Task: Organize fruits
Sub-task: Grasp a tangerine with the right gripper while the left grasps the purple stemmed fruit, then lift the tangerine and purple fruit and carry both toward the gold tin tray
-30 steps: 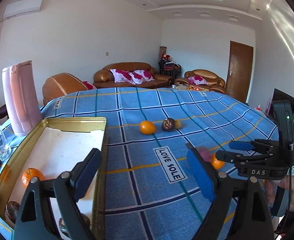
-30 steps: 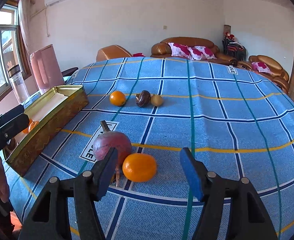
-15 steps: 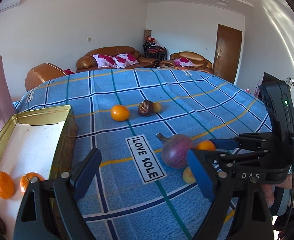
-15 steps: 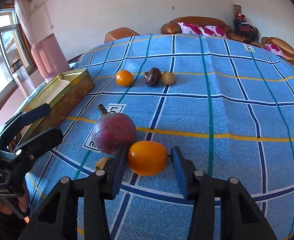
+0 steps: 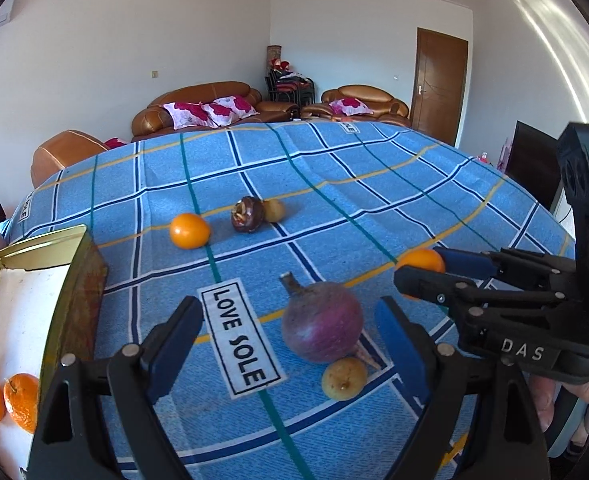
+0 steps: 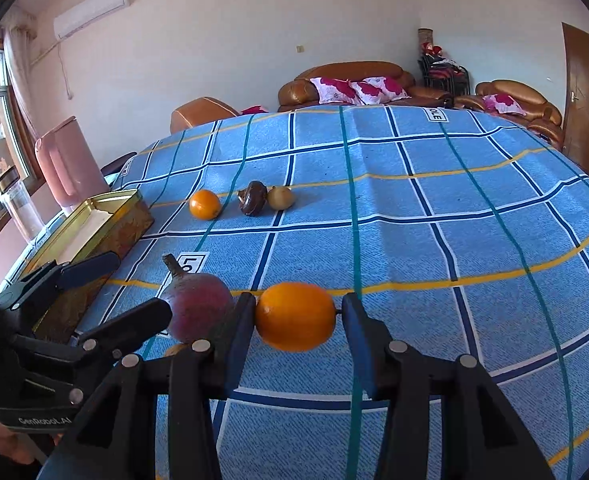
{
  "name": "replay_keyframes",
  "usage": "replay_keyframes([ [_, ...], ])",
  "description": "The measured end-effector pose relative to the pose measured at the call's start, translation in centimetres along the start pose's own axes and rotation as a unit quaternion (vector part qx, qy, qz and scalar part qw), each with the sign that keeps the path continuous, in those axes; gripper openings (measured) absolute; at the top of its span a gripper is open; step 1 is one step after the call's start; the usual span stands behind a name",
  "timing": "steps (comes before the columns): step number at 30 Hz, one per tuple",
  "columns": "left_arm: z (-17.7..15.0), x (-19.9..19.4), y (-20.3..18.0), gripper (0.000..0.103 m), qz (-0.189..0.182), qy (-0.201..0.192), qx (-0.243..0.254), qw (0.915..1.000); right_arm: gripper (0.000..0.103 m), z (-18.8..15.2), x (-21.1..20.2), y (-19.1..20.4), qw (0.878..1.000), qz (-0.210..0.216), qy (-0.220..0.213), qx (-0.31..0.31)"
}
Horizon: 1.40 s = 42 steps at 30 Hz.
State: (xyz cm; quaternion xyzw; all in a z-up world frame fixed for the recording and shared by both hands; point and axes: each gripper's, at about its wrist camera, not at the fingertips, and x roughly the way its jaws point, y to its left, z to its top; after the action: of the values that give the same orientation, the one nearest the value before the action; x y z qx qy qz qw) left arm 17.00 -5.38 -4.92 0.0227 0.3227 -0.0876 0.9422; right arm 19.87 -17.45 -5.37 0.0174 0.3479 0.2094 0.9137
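Orange fruit point(image 6: 294, 317) pinched in level right gripper point(image 6: 296, 320); left gripper point(image 5: 290, 344) spread wide.

Both the left gripper point(image 5: 286, 356) and the right gripper point(image 6: 296, 332) are matte black plastic with blue finger pads and silver screws, white "DAS" lettering marks the right one's side, "GenRobot.AI" the left's, and bare skin shows beneath each.
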Motion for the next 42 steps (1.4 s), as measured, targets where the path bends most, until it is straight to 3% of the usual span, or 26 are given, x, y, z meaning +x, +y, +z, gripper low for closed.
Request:
replay_keyframes([
  [10,0.5,1.8,0.2,0.085,-0.02,0.031,-0.013,0.9992,0.046,0.1,-0.2,-1.2,0.999,0.007,-0.012,0.034],
  [12,0.5,2.5,-0.1,0.079,-0.028,0.05,-0.007,0.9983,0.046,0.1,-0.3,-1.3,0.999,0.005,-0.014,0.036],
  [13,0.5,2.8,-0.1,0.069,-0.03,0.056,-0.006,0.9979,0.047,0.1,-0.3,-1.3,0.999,0.005,-0.015,0.035],
  [16,0.4,3.4,-0.7,0.054,-0.048,0.073,0.006,0.9961,0.047,0.1,-0.2,-1.2,0.999,0.005,-0.013,0.033],
  [20,0.4,3.3,-0.6,0.053,-0.053,0.072,0.001,0.996,0.047,0.0,-0.3,-1.1,1.0,0.004,-0.013,0.028],
  [26,0.4,2.1,0.5,0.053,-0.052,0.041,-0.022,0.9975,0.047,0.0,-0.6,-1.1,0.999,0.009,-0.02,0.026],
  [42,0.5,-0.9,0.9,0.053,-0.014,-0.039,-0.027,0.9988,0.047,-0.2,-1.7,-0.2,0.999,0.012,-0.051,0.001],
])
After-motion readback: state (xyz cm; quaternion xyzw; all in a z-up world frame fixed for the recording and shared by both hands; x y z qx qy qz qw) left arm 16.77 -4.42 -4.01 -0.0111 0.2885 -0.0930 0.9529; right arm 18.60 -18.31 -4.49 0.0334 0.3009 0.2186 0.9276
